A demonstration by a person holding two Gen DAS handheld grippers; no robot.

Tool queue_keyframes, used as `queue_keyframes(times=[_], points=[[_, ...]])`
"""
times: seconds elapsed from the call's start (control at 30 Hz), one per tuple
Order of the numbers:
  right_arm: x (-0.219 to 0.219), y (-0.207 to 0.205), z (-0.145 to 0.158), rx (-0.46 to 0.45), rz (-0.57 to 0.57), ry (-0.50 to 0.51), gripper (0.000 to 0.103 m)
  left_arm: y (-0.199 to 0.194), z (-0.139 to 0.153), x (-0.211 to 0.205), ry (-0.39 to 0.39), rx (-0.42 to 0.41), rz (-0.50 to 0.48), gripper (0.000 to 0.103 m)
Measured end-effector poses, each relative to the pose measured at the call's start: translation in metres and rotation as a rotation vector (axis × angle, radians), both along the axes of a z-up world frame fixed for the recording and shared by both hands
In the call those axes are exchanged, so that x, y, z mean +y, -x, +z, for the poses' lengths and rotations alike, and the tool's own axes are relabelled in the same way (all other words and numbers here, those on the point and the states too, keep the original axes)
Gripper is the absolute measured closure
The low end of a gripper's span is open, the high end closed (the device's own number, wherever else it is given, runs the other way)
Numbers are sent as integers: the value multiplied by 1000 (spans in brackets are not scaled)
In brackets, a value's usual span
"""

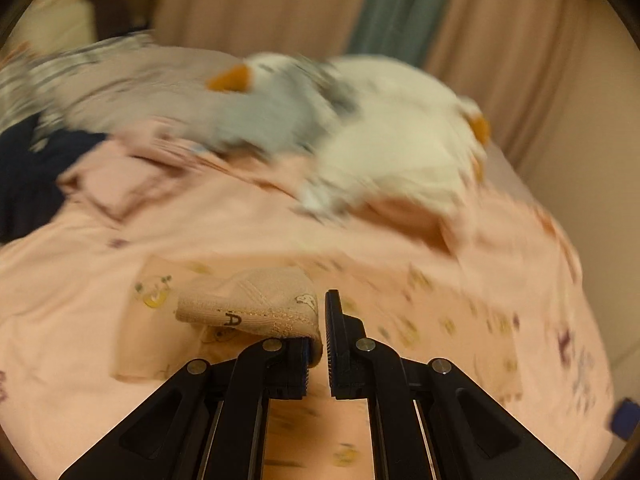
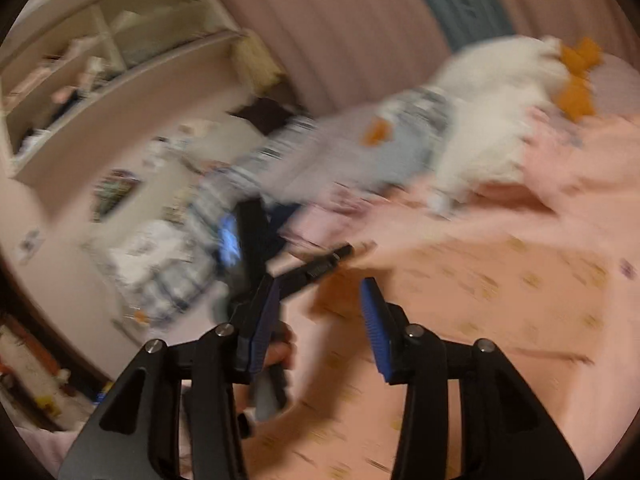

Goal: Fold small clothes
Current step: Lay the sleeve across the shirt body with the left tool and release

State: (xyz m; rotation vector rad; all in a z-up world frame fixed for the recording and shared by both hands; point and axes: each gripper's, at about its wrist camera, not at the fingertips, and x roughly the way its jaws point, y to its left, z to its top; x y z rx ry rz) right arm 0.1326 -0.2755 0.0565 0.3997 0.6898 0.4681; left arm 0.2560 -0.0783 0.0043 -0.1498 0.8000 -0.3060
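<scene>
My left gripper [image 1: 319, 332] is shut on a small beige knitted garment [image 1: 248, 304] with a stitched seam and a dark letter on it. The cloth is pinched at one end between the pads and sticks out to the left above the bed. My right gripper [image 2: 322, 284] stands open over the pink sheet with nothing between its blue pads [image 2: 374, 328]. In the right wrist view, the left gripper [image 2: 340, 254] shows blurred just ahead and to the left, with a hand [image 2: 278, 354] on its handle. A pink printed garment [image 1: 156, 312] lies flat beneath the beige piece.
A pink printed bedsheet [image 1: 460, 312] covers the bed. At the back lie a white plush toy [image 1: 400, 136] with orange parts, a grey-blue cloth [image 1: 264, 120], a dark navy garment [image 1: 28, 176] and a folded pink cloth [image 1: 120, 188]. Curtains hang behind; shelves [image 2: 100, 60] stand left.
</scene>
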Motion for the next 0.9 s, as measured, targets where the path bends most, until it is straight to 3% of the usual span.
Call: queue_keyframes(times=[0.1, 0.17, 0.27, 0.33, 0.37, 0.43, 0.53, 0.6, 0.7, 0.9], points=[[-41, 7, -42, 100, -97, -29, 59, 5, -33, -50, -96, 61, -93, 96], [-69, 14, -63, 147, -162, -84, 59, 6, -59, -71, -154, 145, -124, 88], [-95, 27, -75, 162, -241, -109, 59, 16, -76, -77, -152, 160, -149, 62], [-106, 32, -77, 165, -264, -147, 59, 23, -75, -76, -124, 141, -196, 34], [-108, 34, -77, 165, -268, -164, 59, 25, -74, -78, -129, 133, -224, 30], [-109, 33, -77, 159, -280, -182, 59, 31, -68, -79, -161, 115, -256, 28], [-103, 27, -77, 155, -285, -207, 59, 39, -52, -53, -44, 97, -256, 28], [-94, 19, -78, 160, -270, -212, 59, 46, -48, -35, -22, 99, -246, 28], [-74, 3, -84, 193, -226, -133, 59, 57, -47, -8, -58, 93, -209, 28], [-3, -34, -96, 208, -76, 73, 59, 70, -52, 54, -2, 134, -120, 28]])
